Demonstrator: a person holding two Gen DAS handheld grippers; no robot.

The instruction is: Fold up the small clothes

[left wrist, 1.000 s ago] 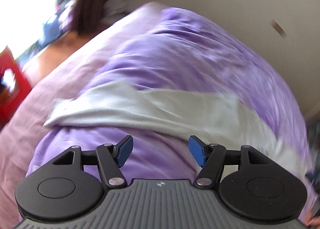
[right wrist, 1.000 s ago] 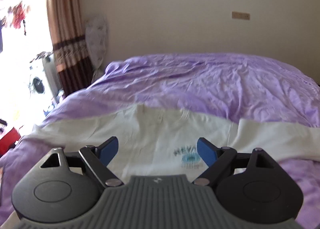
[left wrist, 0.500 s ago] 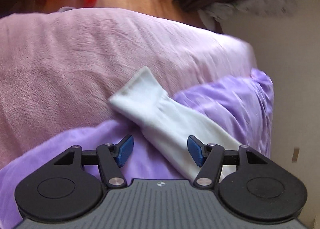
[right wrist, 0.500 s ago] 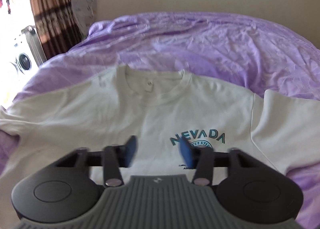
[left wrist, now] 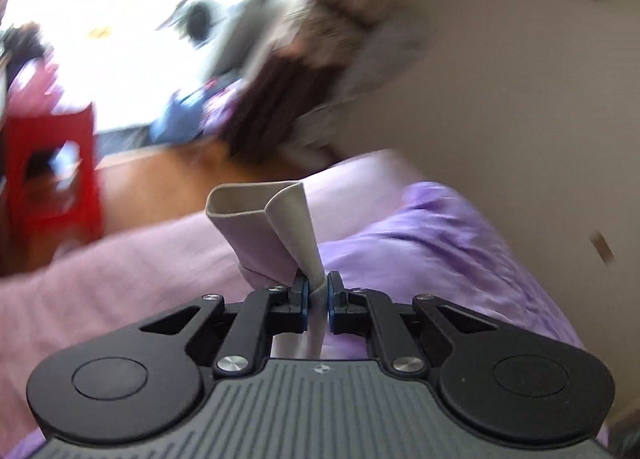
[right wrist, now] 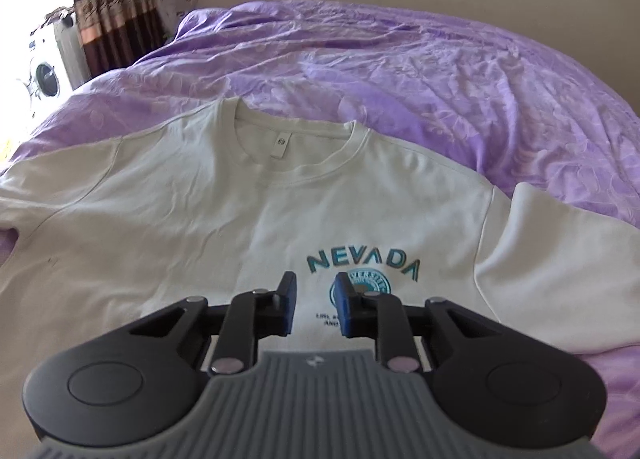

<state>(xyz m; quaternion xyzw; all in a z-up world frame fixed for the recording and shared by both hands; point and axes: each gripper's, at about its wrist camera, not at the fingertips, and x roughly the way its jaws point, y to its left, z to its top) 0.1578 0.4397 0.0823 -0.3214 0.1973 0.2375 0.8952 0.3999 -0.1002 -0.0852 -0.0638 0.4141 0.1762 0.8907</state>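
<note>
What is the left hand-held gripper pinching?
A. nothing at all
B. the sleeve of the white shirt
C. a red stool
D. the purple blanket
B: in the left wrist view, the left hand-held gripper has its jaws closed on the white sleeve, whose cuff sticks up above the fingers.

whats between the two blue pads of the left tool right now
In the left wrist view, a bunched fold of the white shirt sleeve sits pinched between the pads of the left tool, its cuff fanning open above them.
</note>
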